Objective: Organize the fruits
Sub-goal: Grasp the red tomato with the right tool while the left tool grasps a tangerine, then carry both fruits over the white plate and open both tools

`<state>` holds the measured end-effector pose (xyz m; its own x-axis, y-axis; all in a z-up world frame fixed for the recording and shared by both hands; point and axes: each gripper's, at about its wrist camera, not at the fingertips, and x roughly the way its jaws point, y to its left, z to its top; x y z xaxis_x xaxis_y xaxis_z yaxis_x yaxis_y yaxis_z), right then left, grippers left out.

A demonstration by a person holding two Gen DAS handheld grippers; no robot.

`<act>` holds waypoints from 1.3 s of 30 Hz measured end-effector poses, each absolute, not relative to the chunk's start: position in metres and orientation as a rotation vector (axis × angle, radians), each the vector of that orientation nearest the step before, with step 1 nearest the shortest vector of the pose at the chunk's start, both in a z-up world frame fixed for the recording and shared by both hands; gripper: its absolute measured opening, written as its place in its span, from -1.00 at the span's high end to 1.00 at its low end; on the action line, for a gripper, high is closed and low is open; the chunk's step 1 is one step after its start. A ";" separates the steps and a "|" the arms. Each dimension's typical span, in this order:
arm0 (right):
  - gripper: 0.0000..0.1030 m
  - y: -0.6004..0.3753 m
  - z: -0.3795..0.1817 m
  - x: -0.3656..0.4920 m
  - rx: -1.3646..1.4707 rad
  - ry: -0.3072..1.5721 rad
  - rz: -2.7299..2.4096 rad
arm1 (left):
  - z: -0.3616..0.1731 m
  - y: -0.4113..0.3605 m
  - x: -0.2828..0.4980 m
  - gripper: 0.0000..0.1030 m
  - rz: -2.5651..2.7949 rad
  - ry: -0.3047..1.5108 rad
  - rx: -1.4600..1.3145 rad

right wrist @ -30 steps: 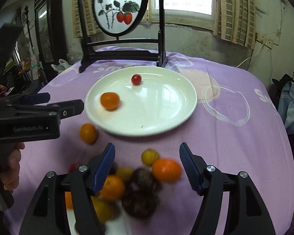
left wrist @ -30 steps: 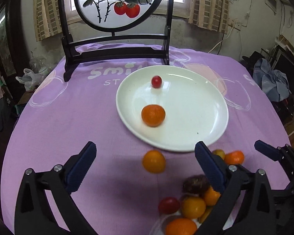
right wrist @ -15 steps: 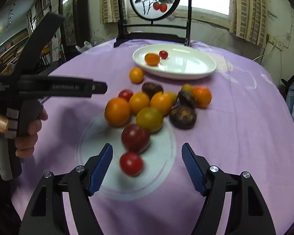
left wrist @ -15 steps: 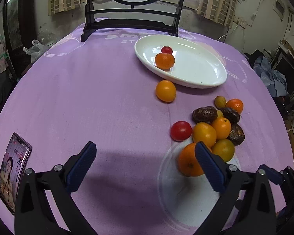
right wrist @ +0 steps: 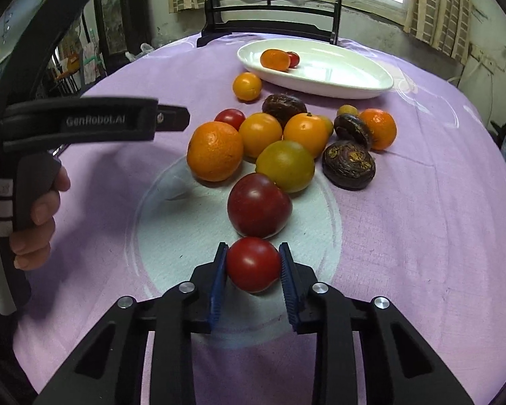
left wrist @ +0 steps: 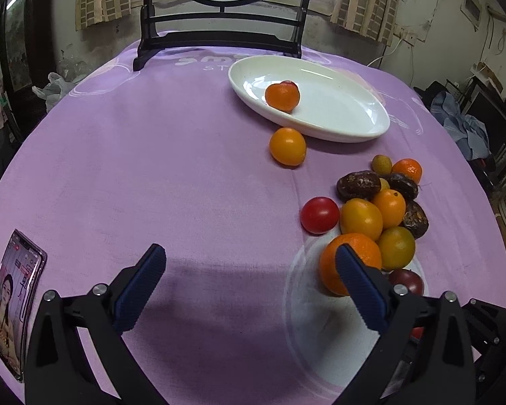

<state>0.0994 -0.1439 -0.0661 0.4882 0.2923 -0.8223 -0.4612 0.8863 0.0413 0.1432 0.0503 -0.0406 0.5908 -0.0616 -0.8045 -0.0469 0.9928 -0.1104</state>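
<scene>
Left wrist view: the left gripper point(left wrist: 249, 283) hangs over the purple tablecloth point(left wrist: 158, 155) with its jaws wide apart and nothing between them; the fruit pile point(left wrist: 374, 216) sits to its right; the white plate point(left wrist: 350, 128) already holds a tangerine point(left wrist: 282, 96).

Right wrist view: the right gripper point(right wrist: 253, 266) is clamped on a small red tomato point(right wrist: 253, 264) at the near edge of the pile; this looks like the pick-up step; next it should lift the tomato gently and carry it to the plate.
</scene>
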 end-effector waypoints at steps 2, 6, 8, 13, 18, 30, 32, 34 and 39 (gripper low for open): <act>0.41 -0.151 -0.064 0.099 -0.160 0.959 0.459 | -0.041 0.049 0.143 -0.91 -0.022 0.944 -0.130; 0.41 -0.168 -0.060 0.096 -0.113 0.946 0.448 | -0.041 0.041 0.141 -0.91 -0.050 0.952 -0.125; 0.41 -0.174 -0.060 0.096 -0.100 0.944 0.444 | -0.041 0.036 0.139 -0.91 -0.071 0.968 -0.127; 0.41 -0.185 -0.059 0.093 -0.081 0.938 0.438 | -0.042 0.024 0.130 -0.91 -0.102 0.982 -0.083; 0.41 -0.190 -0.055 0.092 -0.057 0.917 0.448 | -0.058 0.014 0.126 -0.91 -0.092 1.041 -0.022; 0.41 -0.201 -0.058 0.096 0.007 0.914 0.471 | -0.067 -0.017 0.147 -0.50 -0.100 1.045 0.060; 0.41 -0.203 -0.060 0.098 0.036 0.924 0.491 | -0.065 -0.019 0.152 -0.34 -0.106 1.039 0.060; 0.41 -0.206 -0.060 0.098 0.061 0.921 0.505 | -0.063 -0.024 0.154 -0.08 -0.128 1.027 0.067; 0.41 -0.209 -0.057 0.096 0.075 0.900 0.502 | -0.059 -0.029 0.149 0.16 -0.142 1.023 0.084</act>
